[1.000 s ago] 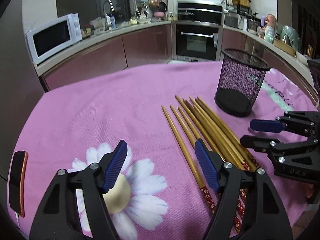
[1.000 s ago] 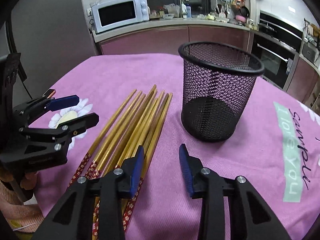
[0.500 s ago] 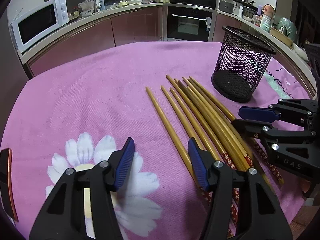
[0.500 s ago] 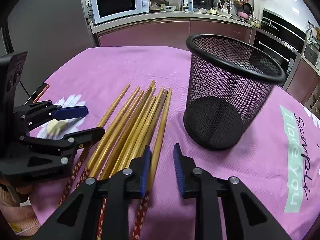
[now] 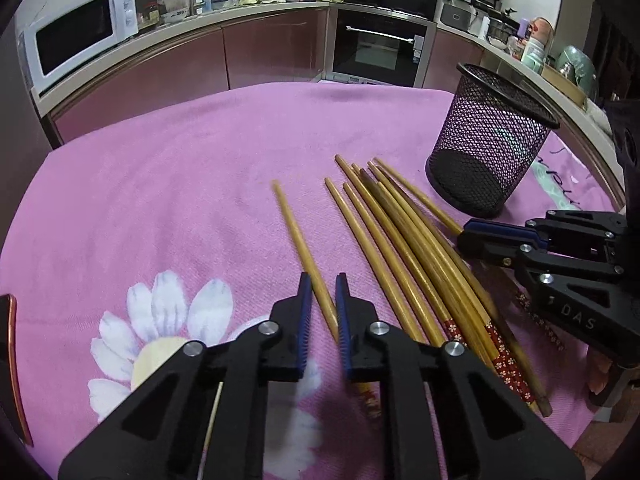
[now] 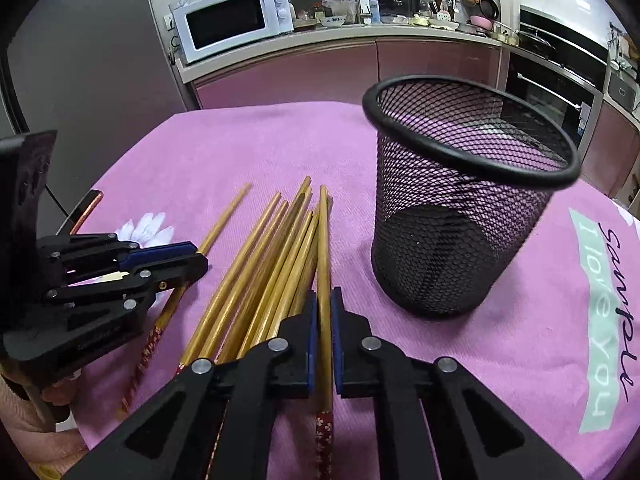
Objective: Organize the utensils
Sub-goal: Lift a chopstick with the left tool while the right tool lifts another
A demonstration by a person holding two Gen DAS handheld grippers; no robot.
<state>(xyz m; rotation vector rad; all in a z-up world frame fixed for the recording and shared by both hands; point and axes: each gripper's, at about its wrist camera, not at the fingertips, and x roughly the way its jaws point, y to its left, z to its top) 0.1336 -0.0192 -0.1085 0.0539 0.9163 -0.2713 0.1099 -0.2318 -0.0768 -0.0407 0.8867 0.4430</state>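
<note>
Pink-clothed desk [image 5: 180, 184], both grippers clamped on one chopstick each, left gripper [image 5: 320, 296] and right gripper [image 6: 324, 308], beside the mesh cup [image 6: 460, 208]; thin grips, so a lift could swing or drop either stick.

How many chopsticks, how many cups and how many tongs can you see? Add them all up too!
chopsticks: 8, as best I can count where they overlap
black mesh cup: 1
tongs: 2, the left tongs and the right tongs
Total: 11
</note>
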